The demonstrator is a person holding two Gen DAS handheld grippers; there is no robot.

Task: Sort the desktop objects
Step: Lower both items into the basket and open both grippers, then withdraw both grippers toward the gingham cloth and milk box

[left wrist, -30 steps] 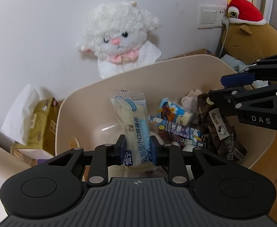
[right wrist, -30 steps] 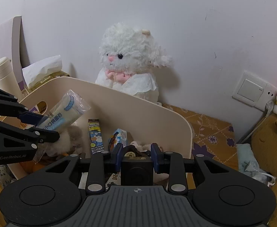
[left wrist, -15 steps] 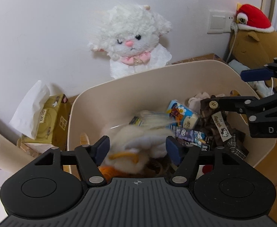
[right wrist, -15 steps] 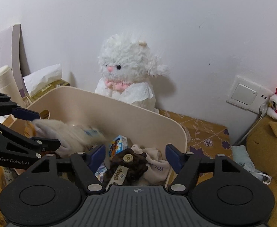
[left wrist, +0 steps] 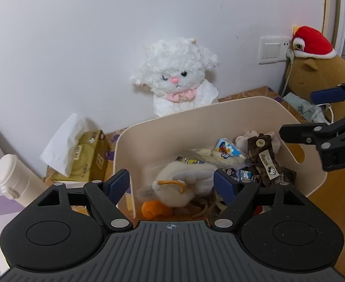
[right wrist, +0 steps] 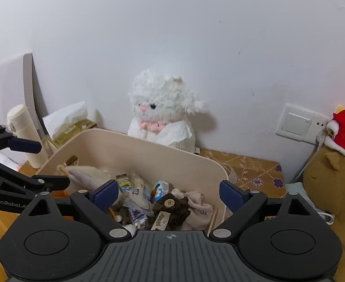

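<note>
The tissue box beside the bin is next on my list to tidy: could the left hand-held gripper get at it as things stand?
Probably yes. The tissue box sits outside the beige bin, with nothing in front. The left hand-held gripper, jaws opening and holding nothing, hangs over the bin and would have to swing left.

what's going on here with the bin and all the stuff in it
A person is sorting desk clutter into a beige bin with two handheld tongs. Both the left tongs and right tongs are opening above it with nothing held between them. A bread packet and a brown plush lie in the bin among other toys and snacks.
</note>
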